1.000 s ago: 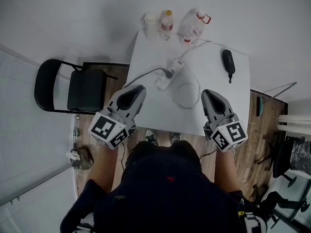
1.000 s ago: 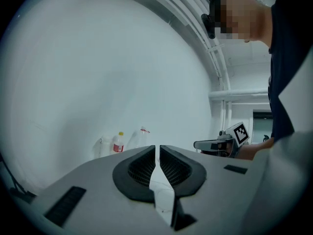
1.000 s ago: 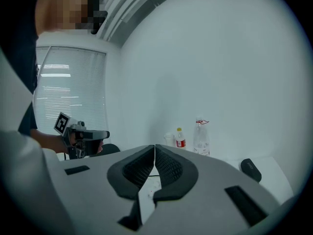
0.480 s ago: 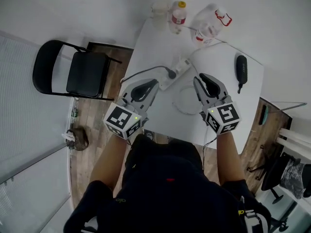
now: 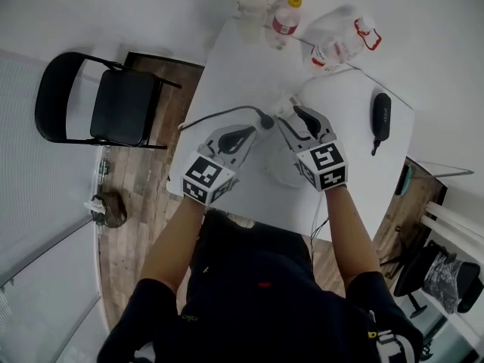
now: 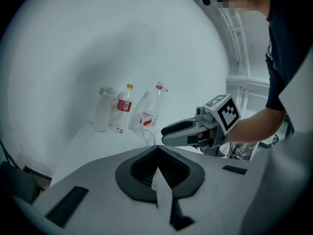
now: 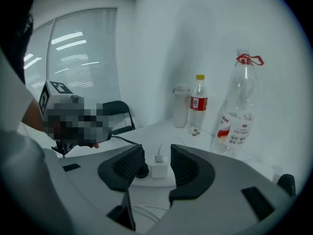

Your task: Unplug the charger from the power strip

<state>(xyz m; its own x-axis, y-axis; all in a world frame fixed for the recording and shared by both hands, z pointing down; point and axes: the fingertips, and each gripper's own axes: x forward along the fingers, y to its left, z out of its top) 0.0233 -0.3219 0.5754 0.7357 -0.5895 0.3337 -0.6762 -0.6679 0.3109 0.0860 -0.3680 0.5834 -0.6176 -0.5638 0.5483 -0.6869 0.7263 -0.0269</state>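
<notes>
No word, brand or number can be read anywhere. The small bottle (image 7: 198,104) with a yellow cap stands at the far edge of the white table (image 5: 227,74). It wears a red label with white print too small to make out. The large clear bottle (image 7: 237,106), also at the table's far edge and just beside the small one, carries a red and white label whose print is blurred past reading. Above the table, the right marker cube (image 5: 324,165) on the right gripper (image 5: 291,118) and the left marker cube (image 5: 206,178) on the left gripper (image 5: 252,132) show black-and-white square code patterns, not letters or digits.
</notes>
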